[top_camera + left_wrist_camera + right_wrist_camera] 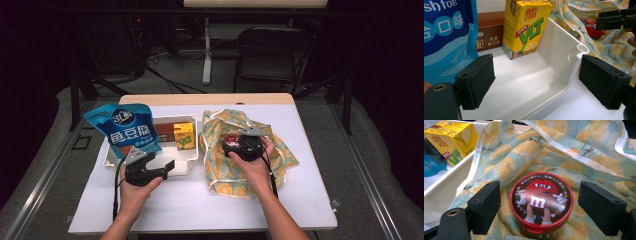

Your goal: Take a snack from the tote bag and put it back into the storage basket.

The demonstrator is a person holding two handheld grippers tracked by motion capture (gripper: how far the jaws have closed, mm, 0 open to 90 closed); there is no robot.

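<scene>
**Getting ready to grab the candy tub**

From the high view, the right gripper (243, 141) sits over a round red-lidded candy tub (231, 140). The tub rests on a bag with an orange-slice print (280, 155), spread on the white table (200, 200). The left gripper (161, 167) waits by the near edge of a white tray (192, 162). A blue snack bag (125, 127) leans up in the tray.

In the left gripper view, the jaws are wide apart and hold nothing. The tray's corner (579, 48) sits between them. A yellow lemon tea carton (525, 27) and a brown chocolate box (490, 31) stand inside.

In the right gripper view, the jaws are open on both sides of the candy tub (541, 202). They do not touch it yet. To do this well, I think the jaws should go lower, past the lid, and squeeze the tub's sides evenly. The soft cloth bag (584, 152) is bunched close by and could get pinched. The bag's strap (564, 151) lies just behind the tub.
</scene>
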